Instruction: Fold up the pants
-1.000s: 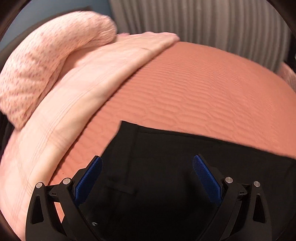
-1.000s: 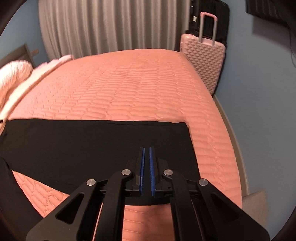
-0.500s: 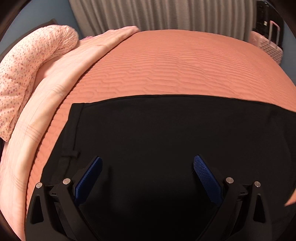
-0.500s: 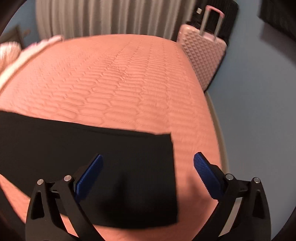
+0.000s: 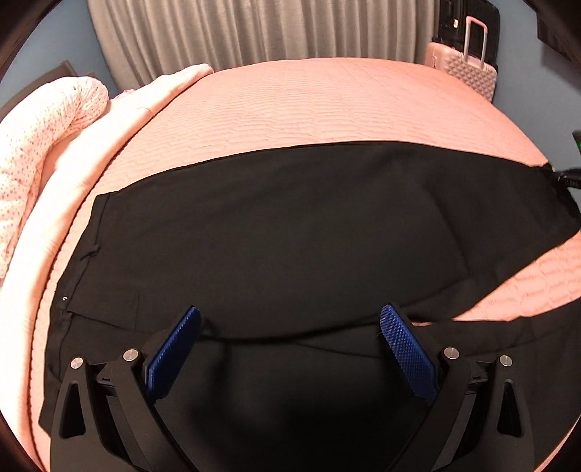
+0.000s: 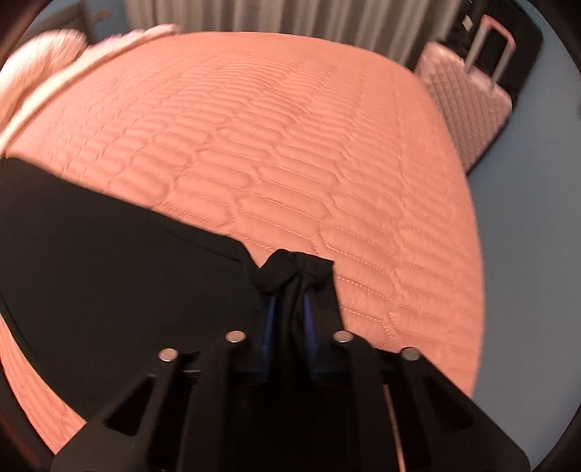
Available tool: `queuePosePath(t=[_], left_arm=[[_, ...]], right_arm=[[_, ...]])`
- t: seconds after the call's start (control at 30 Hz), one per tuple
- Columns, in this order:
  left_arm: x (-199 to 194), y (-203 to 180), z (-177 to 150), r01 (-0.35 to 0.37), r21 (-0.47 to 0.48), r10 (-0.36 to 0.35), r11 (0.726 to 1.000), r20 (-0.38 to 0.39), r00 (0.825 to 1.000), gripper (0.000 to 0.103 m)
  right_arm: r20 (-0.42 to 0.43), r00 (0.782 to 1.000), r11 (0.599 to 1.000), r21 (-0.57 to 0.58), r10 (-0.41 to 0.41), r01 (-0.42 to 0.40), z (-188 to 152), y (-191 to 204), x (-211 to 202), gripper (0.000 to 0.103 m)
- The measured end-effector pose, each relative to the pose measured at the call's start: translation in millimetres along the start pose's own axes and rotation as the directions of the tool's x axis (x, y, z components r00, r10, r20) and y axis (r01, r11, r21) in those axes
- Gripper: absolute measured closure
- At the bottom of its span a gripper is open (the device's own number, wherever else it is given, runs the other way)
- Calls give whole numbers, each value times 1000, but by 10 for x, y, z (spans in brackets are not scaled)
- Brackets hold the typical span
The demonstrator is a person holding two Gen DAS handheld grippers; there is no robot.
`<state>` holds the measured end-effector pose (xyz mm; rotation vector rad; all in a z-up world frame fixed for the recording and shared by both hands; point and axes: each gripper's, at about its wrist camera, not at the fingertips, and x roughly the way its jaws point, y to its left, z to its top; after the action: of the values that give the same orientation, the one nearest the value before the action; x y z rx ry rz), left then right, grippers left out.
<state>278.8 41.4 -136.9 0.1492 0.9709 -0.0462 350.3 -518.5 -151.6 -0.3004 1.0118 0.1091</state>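
Note:
Black pants (image 5: 283, 232) lie spread across the salmon quilted bed (image 5: 319, 101), waistband at the left, legs running right. My left gripper (image 5: 290, 337) is open and empty, hovering over the seat of the pants. In the right wrist view my right gripper (image 6: 288, 308) is shut on the bunched hem end of a black pant leg (image 6: 290, 265); the rest of the pants (image 6: 109, 261) stretches away to the left. The blue pads are mostly hidden by cloth.
A pale pink blanket (image 5: 120, 119) and a dotted pillow (image 5: 43, 123) lie along the bed's left side. A pink suitcase (image 6: 468, 109) stands by the blue wall beyond the bed's right edge. Grey curtains (image 5: 254, 32) hang behind.
My right gripper opened, then closed on the hem end of the pant leg and bunched it. My left gripper pulled back, showing more of the pants, and stayed open.

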Motion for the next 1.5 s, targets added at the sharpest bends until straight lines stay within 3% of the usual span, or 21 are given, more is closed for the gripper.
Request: queuePosePath(t=[0.17,0.33,0.53,0.67,0.77,0.9,0.97,1.03,1.1,1.13,1.2,1.3,1.4,1.5], left_arm=[[-174,28,-38,-10,-5,10,1000,-18,1000,5],[-498,169,-107,8,-50,-9,999,-21,1000,5],[-1019,265,-301,27,-64,-27,998,0,1000,5],[-1231,360,-515,37,-100,-38,994,-12,999,5],[-1280,524,-669,9,-140,-12,990,-25,1000,5],[-1225,872,-719,-36,-182,25,983,-58,998,5],[-1193,1045,-629,-75,-176,66,982,-57,996,5],[-1118,1230,-437,-107,-137,103,985,-40,994,5],[-986,1379,-210,-140,-116,136,983,-44,990,5],[-908,1442,-96,-137,-112,133,984,-45,990,5],[-719,1578,197,-153,-137,150,979,-34,988,5],[-351,1671,664,-117,-174,110,978,-46,993,5],[148,1642,1060,-50,-196,21,979,-148,989,5],[582,1573,1296,-50,-246,-11,968,-240,971,5]], right_arm=[[112,994,998,-63,-6,13,-150,176,-682,95],[227,974,988,-150,12,23,-474,489,-1725,95],[254,967,950,-305,20,61,-1102,1016,-2687,95],[191,981,929,-367,33,40,-1624,1258,-2856,96],[76,996,931,-365,49,-18,-2074,1319,-2557,95],[-36,996,953,-292,76,-83,-2435,1341,-2139,95],[-86,992,967,-230,97,-114,-2513,1305,-1992,95],[-56,996,983,-165,75,-83,-2554,1275,-2047,90],[-6,998,995,-81,61,-62,-2563,1242,-2229,61],[18,999,997,-56,45,-44,-2565,1259,-2318,56],[56,998,1000,-19,11,-10,-2534,1366,-2504,55],[84,996,1000,22,-24,23,-2521,1624,-2654,55],[144,990,997,69,8,-18,-2395,1895,-2774,55],[181,982,992,107,45,-65,-2216,2103,-2791,55]])
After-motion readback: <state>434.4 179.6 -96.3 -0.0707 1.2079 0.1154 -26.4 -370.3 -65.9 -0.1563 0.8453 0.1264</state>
